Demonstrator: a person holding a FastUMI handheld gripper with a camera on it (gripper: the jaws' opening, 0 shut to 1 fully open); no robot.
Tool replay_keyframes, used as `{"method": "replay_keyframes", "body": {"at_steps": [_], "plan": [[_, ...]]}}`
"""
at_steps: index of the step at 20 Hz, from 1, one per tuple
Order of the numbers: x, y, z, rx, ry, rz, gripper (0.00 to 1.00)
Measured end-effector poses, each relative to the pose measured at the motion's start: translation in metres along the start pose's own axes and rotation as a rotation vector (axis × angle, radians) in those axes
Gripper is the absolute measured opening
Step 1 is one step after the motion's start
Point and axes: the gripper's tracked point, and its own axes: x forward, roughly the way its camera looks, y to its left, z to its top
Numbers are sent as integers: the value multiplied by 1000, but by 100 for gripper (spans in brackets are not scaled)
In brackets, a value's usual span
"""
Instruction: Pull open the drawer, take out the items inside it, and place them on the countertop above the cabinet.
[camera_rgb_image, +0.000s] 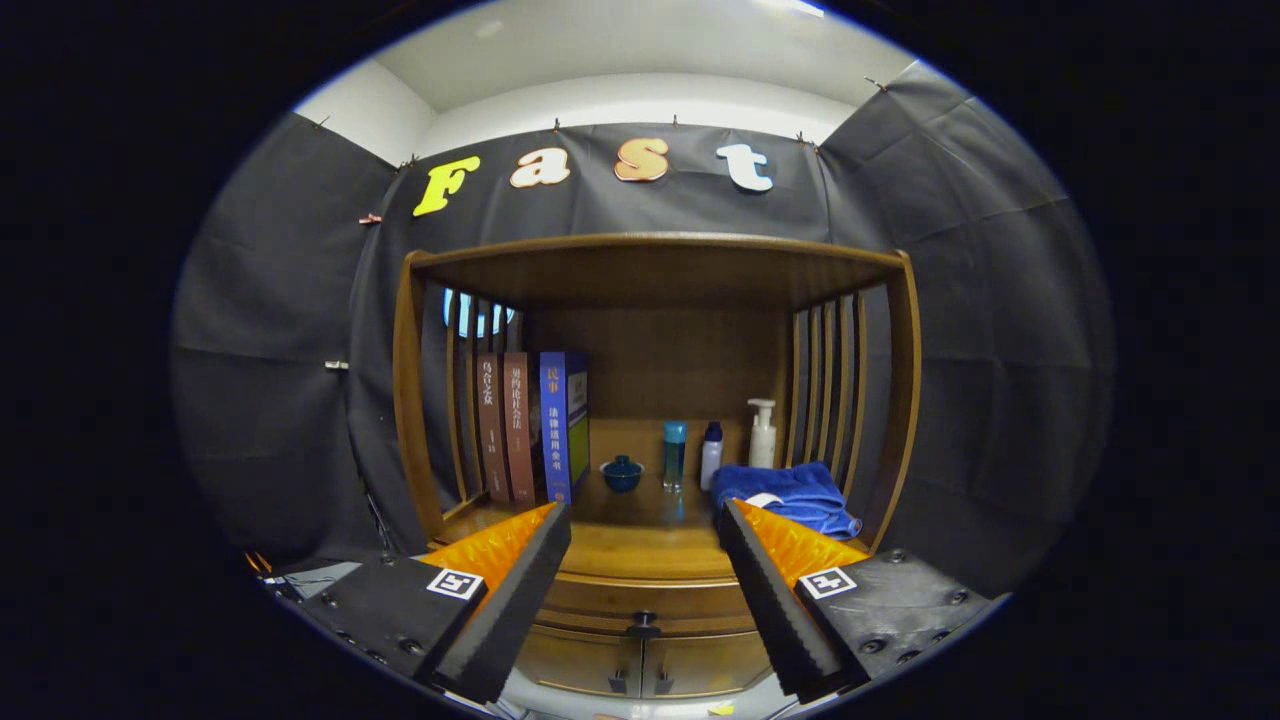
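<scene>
A wooden cabinet stands ahead of me with a closed drawer (645, 603) under its countertop (640, 545). The drawer's small dark knob (643, 628) lies between and slightly below my fingertips. My gripper (645, 520) is open, its two fingers spread wide, nothing between them, and it hovers short of the cabinet front. What lies inside the drawer is hidden.
On the countertop stand three books (530, 425) at the left, a small blue bowl (621, 473), a teal bottle (675, 452), a white bottle (711, 453), a pump bottle (762, 433) and a folded blue towel (790, 495) at the right. Two lower doors (640, 665) sit under the drawer. A shelf roof (655, 262) overhangs.
</scene>
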Motion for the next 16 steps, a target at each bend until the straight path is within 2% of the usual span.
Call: {"method": "replay_keyframes", "body": {"at_steps": [6,16], "plan": [[28,-1,-69,16,118,0,99],[79,-9,-203,33,391,-9,100]]}}
